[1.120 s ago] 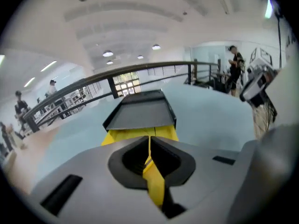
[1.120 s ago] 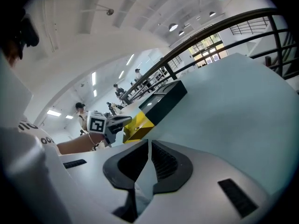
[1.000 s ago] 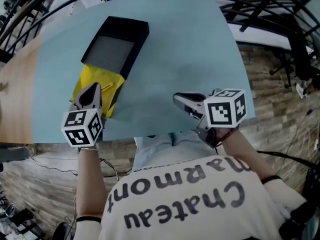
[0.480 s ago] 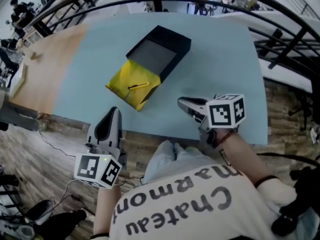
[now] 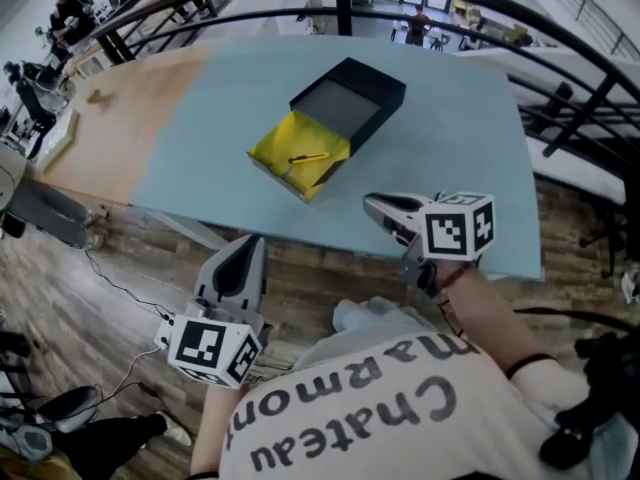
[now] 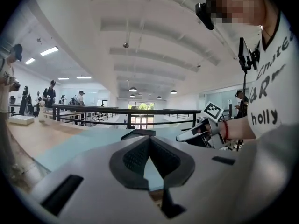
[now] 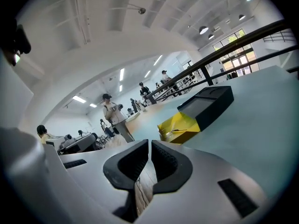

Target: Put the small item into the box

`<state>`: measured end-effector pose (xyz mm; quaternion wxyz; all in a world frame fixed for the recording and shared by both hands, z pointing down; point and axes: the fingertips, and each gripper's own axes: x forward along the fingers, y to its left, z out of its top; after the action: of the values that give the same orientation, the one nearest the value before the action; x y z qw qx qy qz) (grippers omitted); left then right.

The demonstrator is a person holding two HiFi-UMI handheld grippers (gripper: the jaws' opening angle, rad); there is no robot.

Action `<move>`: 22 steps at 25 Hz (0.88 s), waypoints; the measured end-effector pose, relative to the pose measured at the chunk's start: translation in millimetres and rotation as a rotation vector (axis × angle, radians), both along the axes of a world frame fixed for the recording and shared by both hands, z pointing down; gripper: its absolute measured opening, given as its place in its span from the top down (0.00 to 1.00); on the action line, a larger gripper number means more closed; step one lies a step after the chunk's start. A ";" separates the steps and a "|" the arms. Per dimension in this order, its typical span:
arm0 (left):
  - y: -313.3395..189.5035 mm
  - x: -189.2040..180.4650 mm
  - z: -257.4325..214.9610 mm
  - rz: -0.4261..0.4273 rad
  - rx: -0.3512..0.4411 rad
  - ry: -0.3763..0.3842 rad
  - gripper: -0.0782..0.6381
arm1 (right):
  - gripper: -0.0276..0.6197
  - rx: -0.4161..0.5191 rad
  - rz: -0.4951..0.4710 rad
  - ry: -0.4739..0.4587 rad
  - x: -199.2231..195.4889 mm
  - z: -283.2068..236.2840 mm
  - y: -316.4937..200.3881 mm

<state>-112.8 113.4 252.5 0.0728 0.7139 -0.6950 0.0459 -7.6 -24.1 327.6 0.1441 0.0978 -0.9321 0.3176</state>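
Note:
A black box [image 5: 345,98] lies on the pale blue table [image 5: 450,148], also seen in the right gripper view [image 7: 208,101]. Its yellow inner tray [image 5: 298,154] sticks out toward me, with a small thin stick-like item [image 5: 307,157] lying on it. My left gripper [image 5: 248,243] hangs below the table's front edge, over the floor, shut and empty; its tips meet in its own view [image 6: 149,140]. My right gripper [image 5: 374,204] is at the table's front edge, right of the tray, shut with nothing in it [image 7: 149,143].
The table's left part is bare wood [image 5: 110,118]. Black railings [image 5: 560,98] curve round the far and right sides. Plank floor [image 5: 120,258] with a cable lies below the front edge. People stand far off in the hall [image 7: 112,113].
My left gripper has pulled back from the yellow tray, off the table's front edge and down toward the floor. The right gripper has stayed put. The head view has shifted.

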 end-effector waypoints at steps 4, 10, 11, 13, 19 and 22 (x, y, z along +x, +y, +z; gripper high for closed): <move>48.2 2.8 -1.5 0.025 -0.011 0.003 0.89 | 0.89 0.003 0.035 0.002 11.5 -3.4 44.8; 117.2 7.5 0.4 0.029 0.005 0.035 0.89 | 0.89 0.012 0.063 0.021 34.3 1.3 120.1; 126.8 9.8 2.3 0.033 0.008 0.042 0.89 | 0.89 0.016 0.061 0.030 37.9 3.2 132.3; 145.4 15.9 6.1 0.043 0.016 0.052 0.89 | 0.89 0.027 0.062 0.052 45.9 7.5 154.5; 176.7 35.6 6.8 0.072 0.019 0.060 0.89 | 0.89 0.045 0.068 0.074 65.3 7.9 189.2; 185.0 40.0 6.1 0.077 0.013 0.052 0.89 | 0.89 0.049 0.075 0.065 69.9 5.1 196.6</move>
<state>-72.8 298.4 258.7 0.0841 0.7414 -0.6653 0.0257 62.2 172.6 332.6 0.1600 0.1463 -0.9301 0.2966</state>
